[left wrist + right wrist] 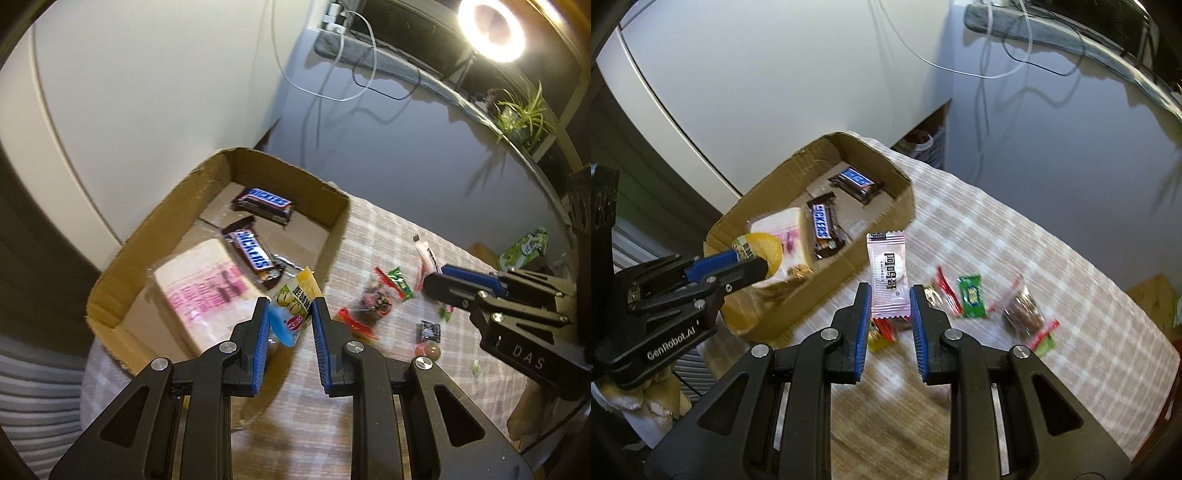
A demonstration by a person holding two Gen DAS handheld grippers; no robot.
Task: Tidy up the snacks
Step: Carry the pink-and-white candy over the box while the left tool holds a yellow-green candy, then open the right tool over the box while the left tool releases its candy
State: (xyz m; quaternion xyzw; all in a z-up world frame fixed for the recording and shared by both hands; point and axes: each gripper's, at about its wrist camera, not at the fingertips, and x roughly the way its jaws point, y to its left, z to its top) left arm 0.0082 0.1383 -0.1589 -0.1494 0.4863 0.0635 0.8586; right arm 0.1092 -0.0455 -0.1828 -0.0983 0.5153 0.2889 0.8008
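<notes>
- Snacks sit partly boxed, partly loose – the cardboard box fills the middle left of the left wrist view, on a checked tablecloth
- Inside the box, a pale pack with pink print lies low at the near end, with two Snickers bars toward the far end
- Left gripper, bottom centre of its own view, is clenched on a yellow and blue packet over the box's near right edge
- Right gripper, bottom centre of its own view, grasps a white and pink sachet upright, just right of the box
- Loose sweets – a green wrapped one among them – lie scattered on the cloth at centre right of the right wrist view, apart from the box
</notes>
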